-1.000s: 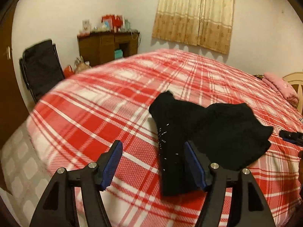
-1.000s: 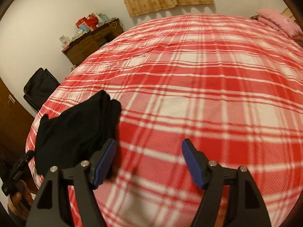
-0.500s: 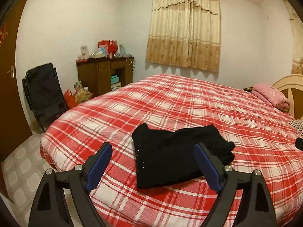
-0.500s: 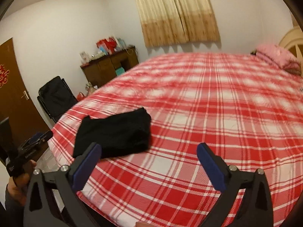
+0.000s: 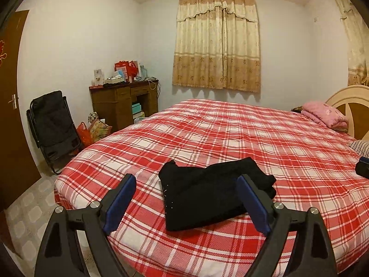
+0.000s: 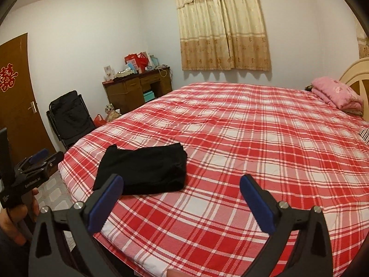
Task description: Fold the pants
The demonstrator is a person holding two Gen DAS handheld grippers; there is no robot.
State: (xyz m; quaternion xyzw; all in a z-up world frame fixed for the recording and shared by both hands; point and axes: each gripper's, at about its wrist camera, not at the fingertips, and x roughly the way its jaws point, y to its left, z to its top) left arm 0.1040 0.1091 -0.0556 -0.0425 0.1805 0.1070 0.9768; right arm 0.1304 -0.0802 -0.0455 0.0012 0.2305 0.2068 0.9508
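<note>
The black pants [image 5: 214, 198] lie folded on the bed [image 5: 288, 152]; both hand-held grippers, left [image 5: 186, 204] and right [image 6: 182, 204], are spread and empty, so the task looks finished.

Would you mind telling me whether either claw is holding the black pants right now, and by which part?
Nothing is held. The left claw and right claw are open and empty; the folded black pants lie loose on the bed.

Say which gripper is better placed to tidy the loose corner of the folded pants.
Left. The pants lie straight ahead between the left gripper's open jaws, loose corner toward it. The right gripper, also open, faces bare bedspread, pants off to its left.
</note>
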